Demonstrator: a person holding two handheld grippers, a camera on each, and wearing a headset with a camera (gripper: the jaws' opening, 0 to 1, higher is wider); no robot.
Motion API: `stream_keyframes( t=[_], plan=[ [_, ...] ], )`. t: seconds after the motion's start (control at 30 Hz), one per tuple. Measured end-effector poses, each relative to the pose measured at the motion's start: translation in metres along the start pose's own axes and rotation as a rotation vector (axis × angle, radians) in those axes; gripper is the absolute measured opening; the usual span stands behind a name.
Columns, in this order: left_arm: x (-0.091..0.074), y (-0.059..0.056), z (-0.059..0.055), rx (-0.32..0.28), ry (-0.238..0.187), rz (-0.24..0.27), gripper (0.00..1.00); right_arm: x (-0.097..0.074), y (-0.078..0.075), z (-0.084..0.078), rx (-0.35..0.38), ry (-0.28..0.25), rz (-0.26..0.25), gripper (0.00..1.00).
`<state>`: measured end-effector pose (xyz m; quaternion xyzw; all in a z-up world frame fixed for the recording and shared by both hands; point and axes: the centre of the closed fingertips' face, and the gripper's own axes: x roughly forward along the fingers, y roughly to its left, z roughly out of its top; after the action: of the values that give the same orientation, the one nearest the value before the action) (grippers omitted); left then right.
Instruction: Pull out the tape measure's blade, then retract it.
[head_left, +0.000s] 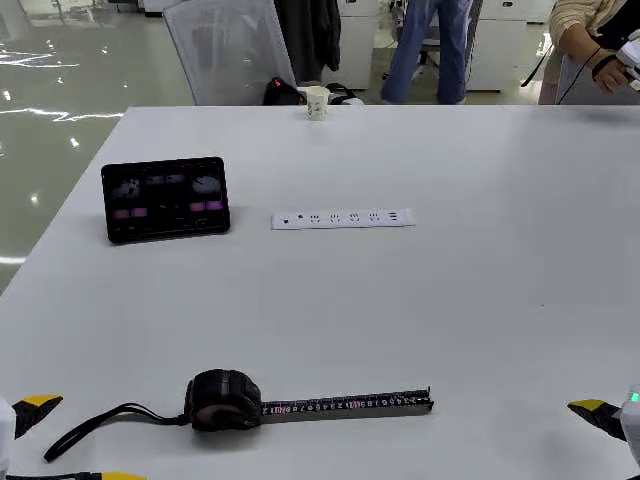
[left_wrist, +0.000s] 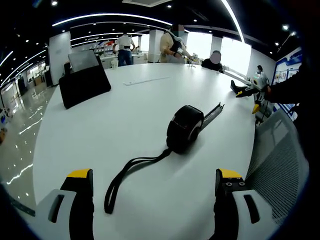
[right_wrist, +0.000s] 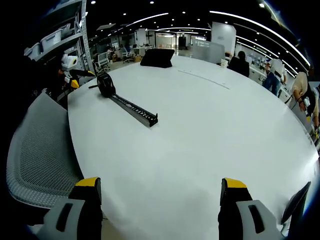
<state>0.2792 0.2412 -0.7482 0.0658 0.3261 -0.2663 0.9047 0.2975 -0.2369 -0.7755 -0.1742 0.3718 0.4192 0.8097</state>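
Head view puts the tape measure near the table's front edge, its blade already partly out and lying flat, its wrist strap trailing left. The case looks compact, dense and rubber-coated, so it should grip well across its flat sides. The blade is probably thin, springy steel, best taken at its end hook. The left gripper sits low, aimed at the case, its fingers spread and empty. The right gripper is well apart from the hook, its fingers also spread and empty.
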Motion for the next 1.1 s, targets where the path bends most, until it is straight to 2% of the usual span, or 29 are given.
stream_keyframes(
  t=[0.27, 0.4, 0.47, 0.57, 0.67, 0.7, 0.73, 0.87, 0.97, 1.1],
  plan=[
    [0.009, -0.008, 0.013, 0.021, -0.023, 0.007, 0.99, 0.001, -0.004, 0.008, -0.038, -0.006, 0.02, 0.99],
    [0.015, -0.012, 0.019, 0.017, -0.018, 0.011, 0.99, 0.004, -0.001, 0.008, -0.061, 0.032, 0.068, 0.99],
    [0.018, -0.013, 0.024, 0.0, -0.02, 0.019, 0.99, 0.004, 0.001, 0.011, -0.096, 0.024, 0.092, 0.99],
    [0.021, -0.012, 0.027, -0.009, -0.009, 0.044, 0.99, 0.004, 0.002, 0.014, -0.094, 0.039, 0.116, 0.99],
    [0.024, -0.016, 0.034, -0.031, -0.026, 0.041, 0.99, 0.006, 0.0, 0.019, -0.113, 0.045, 0.118, 0.99],
    [0.025, -0.019, 0.037, -0.048, -0.035, 0.028, 0.99, 0.006, -0.001, 0.02, -0.115, 0.048, 0.12, 0.99],
    [0.027, -0.027, 0.041, -0.076, -0.049, -0.008, 0.99, 0.007, -0.002, 0.022, -0.119, 0.053, 0.122, 0.99],
    [0.031, -0.033, 0.047, -0.065, -0.053, 0.0, 0.99, 0.009, -0.002, 0.028, -0.15, 0.069, 0.129, 0.99],
    [0.034, -0.04, 0.053, -0.086, -0.065, -0.008, 0.99, 0.012, -0.006, 0.035, -0.18, 0.08, 0.132, 0.99],
    [0.039, -0.043, 0.053, -0.097, -0.063, -0.01, 0.99, 0.015, -0.01, 0.045, -0.205, 0.081, 0.134, 0.99]
  ],
)
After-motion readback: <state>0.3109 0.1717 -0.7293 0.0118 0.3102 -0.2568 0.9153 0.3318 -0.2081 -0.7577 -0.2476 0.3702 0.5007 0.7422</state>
